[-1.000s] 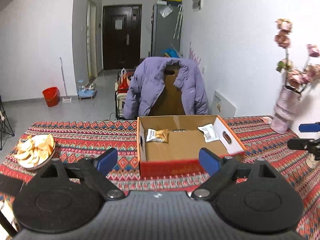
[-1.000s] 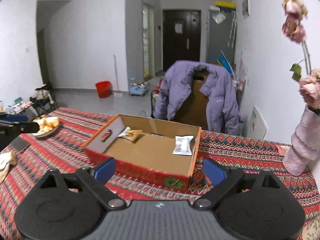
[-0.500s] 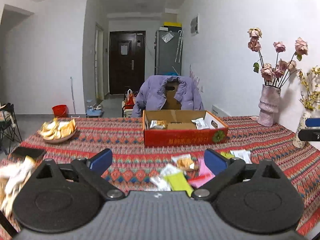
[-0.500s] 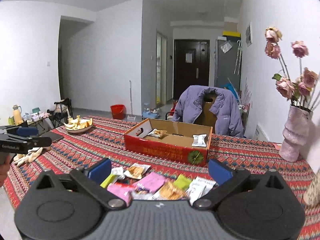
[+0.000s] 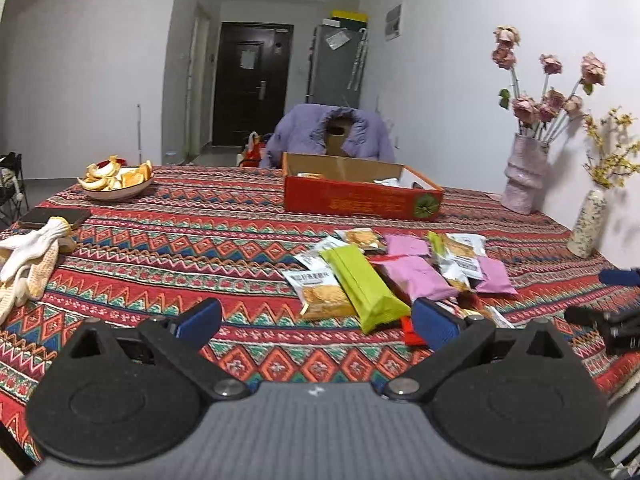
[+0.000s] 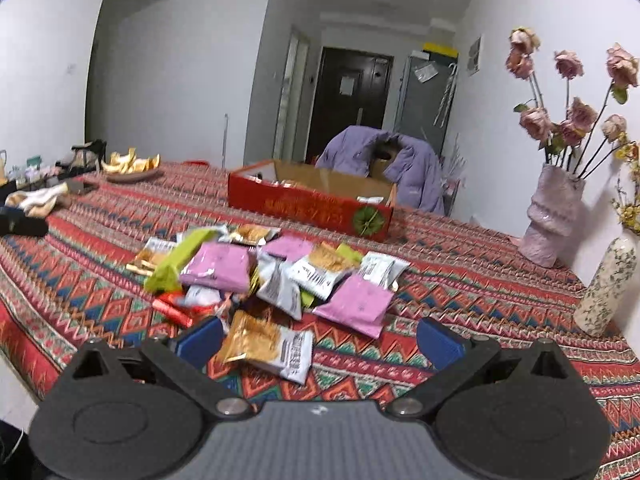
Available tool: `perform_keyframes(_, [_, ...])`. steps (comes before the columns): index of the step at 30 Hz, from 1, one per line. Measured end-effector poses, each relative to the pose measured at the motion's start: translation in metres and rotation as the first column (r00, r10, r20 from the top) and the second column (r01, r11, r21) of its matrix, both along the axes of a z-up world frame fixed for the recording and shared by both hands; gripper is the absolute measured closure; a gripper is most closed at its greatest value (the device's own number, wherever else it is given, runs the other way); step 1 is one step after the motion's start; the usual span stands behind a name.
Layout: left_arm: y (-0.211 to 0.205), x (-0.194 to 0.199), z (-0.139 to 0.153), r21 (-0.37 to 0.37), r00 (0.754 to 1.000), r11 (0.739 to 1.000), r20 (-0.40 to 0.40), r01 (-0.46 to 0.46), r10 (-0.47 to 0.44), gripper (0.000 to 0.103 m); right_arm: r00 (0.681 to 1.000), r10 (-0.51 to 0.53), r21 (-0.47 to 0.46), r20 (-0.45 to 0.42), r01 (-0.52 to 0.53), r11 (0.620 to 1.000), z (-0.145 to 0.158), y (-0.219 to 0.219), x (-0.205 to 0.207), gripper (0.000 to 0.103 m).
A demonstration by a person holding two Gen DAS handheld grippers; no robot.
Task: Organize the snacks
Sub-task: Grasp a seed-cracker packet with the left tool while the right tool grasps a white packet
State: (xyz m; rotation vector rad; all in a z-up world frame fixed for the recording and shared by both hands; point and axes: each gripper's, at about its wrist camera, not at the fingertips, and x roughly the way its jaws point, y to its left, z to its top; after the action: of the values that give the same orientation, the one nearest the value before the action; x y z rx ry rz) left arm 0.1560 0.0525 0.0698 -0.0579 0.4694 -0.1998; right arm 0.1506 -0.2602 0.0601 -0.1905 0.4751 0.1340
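A pile of snack packets lies on the patterned tablecloth: a long green packet (image 5: 364,284), pink packets (image 5: 416,276), and white-and-orange cracker packets (image 5: 320,292). In the right wrist view the pile shows a pink packet (image 6: 218,266) and a cracker packet (image 6: 268,346) nearest me. A red cardboard box (image 5: 360,198) with a few packets inside stands behind the pile; it also shows in the right wrist view (image 6: 308,208). My left gripper (image 5: 316,320) is open and empty, just before the green packet. My right gripper (image 6: 320,336) is open and empty, low over the nearest cracker packet.
A bowl of orange peels (image 5: 118,182), a dark phone (image 5: 54,218) and white gloves (image 5: 28,260) lie at the left. A pink vase of roses (image 5: 524,178) and a speckled vase (image 5: 586,226) stand at the right by the wall. A chair with a purple jacket (image 5: 330,134) stands behind the table.
Both grippers have pulled back from over the box and dropped low to the near side of the table. The snack pile has come into view in front of them.
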Motion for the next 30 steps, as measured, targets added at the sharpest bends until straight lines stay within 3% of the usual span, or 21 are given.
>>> perform_keyframes(4, [0.001,0.012,-0.006,-0.010,0.999,1.000,-0.032,-0.008,0.007,0.000,1.000,-0.005,0.003,0.009,0.005,1.000,-0.002,0.005,0.003,0.000])
perform_keyframes(13, [-0.010,0.047,-0.025,0.017,0.995,1.000,-0.102,-0.014,0.015,0.000,0.999,-0.047,0.100,-0.010,0.048,0.994,-0.014,-0.004,0.033,0.000])
perform_keyframes(21, [-0.025,0.103,-0.044,0.068,0.985,0.996,-0.161,-0.050,0.061,0.001,0.994,-0.094,0.257,-0.059,0.106,0.961,-0.023,-0.022,0.065,0.000])
perform_keyframes(30, [-0.035,0.160,-0.067,0.122,0.972,0.991,-0.219,-0.057,0.083,0.016,0.987,-0.131,0.271,-0.093,0.152,0.950,-0.033,-0.022,0.099,0.000])
